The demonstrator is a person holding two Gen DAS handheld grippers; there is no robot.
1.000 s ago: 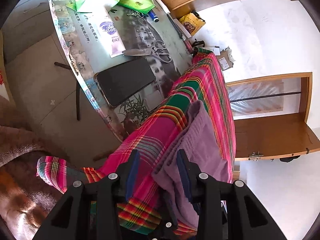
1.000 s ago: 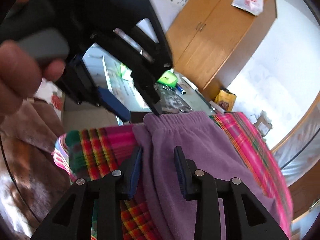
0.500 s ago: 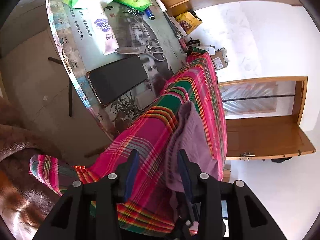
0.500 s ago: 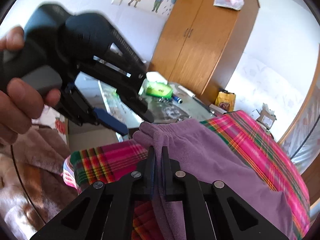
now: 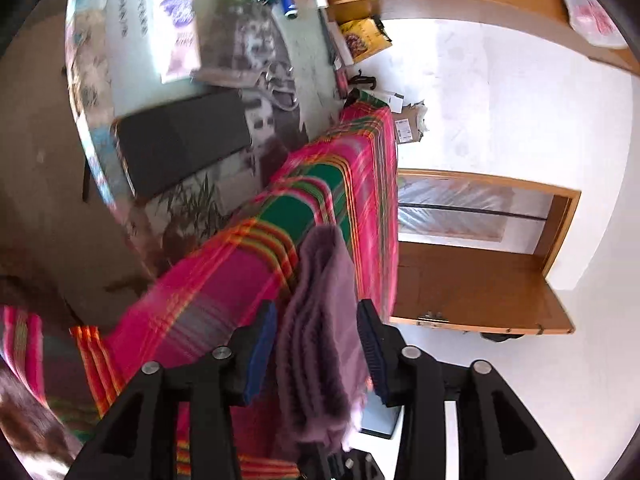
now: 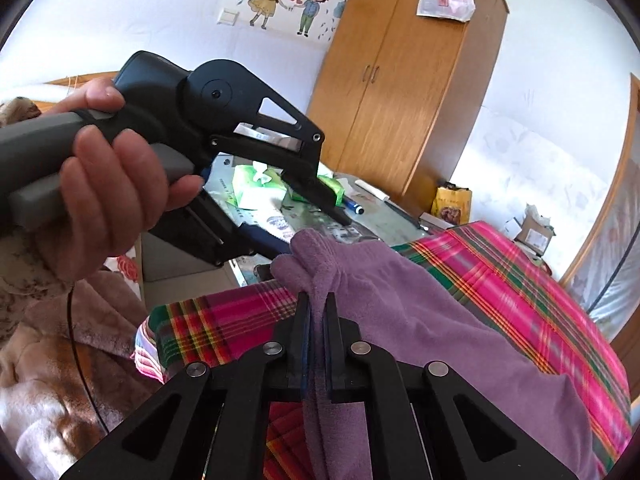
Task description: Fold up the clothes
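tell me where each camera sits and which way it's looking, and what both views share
Left wrist: sits on the left tool, looking down along its open fingers at the purple garment between them, the plaid cloth and the cluttered table; no hand shows.
Right wrist: sits on the right tool, looking level across the room toward the wardrobe; its fingers pinch the garment, and the person's left hand holding the left tool shows.
Shared: garment, plaid cloth, table, wardrobe.
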